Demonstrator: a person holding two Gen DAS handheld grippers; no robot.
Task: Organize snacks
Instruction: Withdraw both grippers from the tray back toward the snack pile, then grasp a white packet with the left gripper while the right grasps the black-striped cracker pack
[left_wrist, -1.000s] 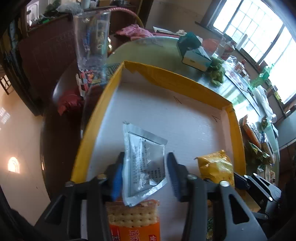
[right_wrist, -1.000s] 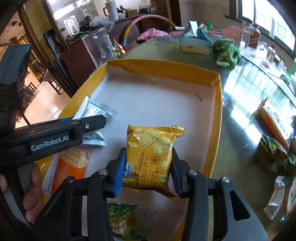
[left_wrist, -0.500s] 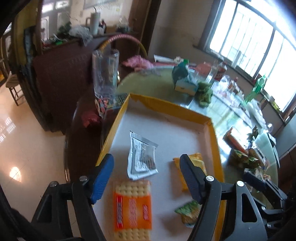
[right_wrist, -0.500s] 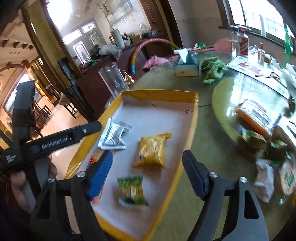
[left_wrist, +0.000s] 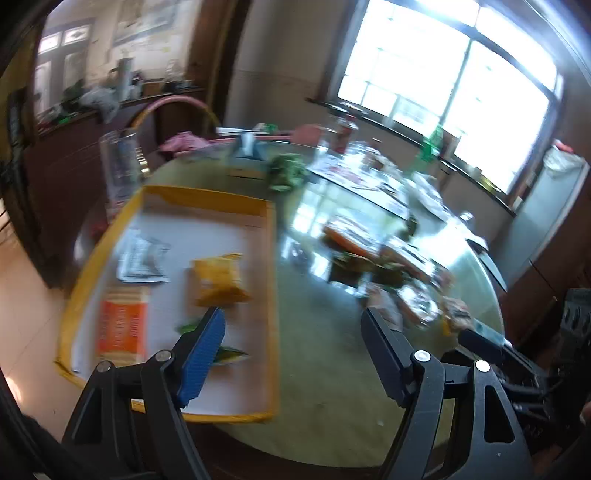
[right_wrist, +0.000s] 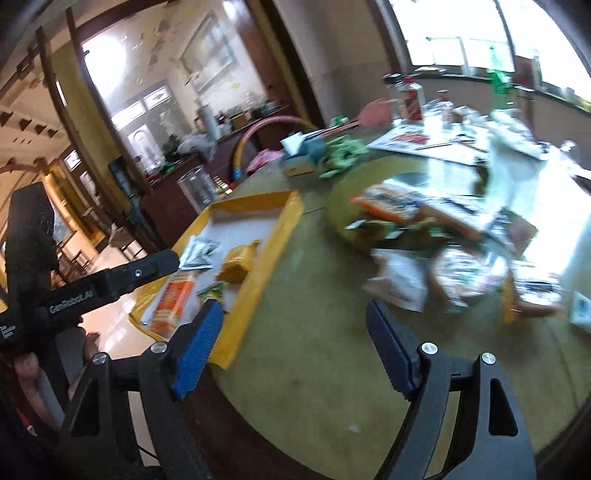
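A yellow-rimmed tray (left_wrist: 271, 280) (right_wrist: 273, 243) lies on the round green table. In it lie a silver packet (left_wrist: 142, 260) (right_wrist: 197, 253), a yellow cracker pack (left_wrist: 218, 282) (right_wrist: 238, 264), an orange cracker pack (left_wrist: 120, 328) (right_wrist: 173, 301) and a green pea packet (left_wrist: 227, 354) (right_wrist: 210, 291). My left gripper (left_wrist: 291, 354) is open and empty, raised above the table beside the tray. My right gripper (right_wrist: 293, 347) is open and empty, raised over the table's near part. A pile of loose snack packs (left_wrist: 384, 266) (right_wrist: 443, 240) lies to the right of the tray.
A clear plastic jug (left_wrist: 120, 170) stands behind the tray. A tissue box (right_wrist: 301, 151) and a green cloth (right_wrist: 341, 155) sit further back. Bottles and papers (left_wrist: 354, 162) crowd the table's far side. The left gripper's body (right_wrist: 92, 288) shows in the right wrist view.
Both grippers opened, letting go of the silver packet and the yellow cracker pack in the tray. Both then rose, pulled back and swung right toward the loose snack pile.
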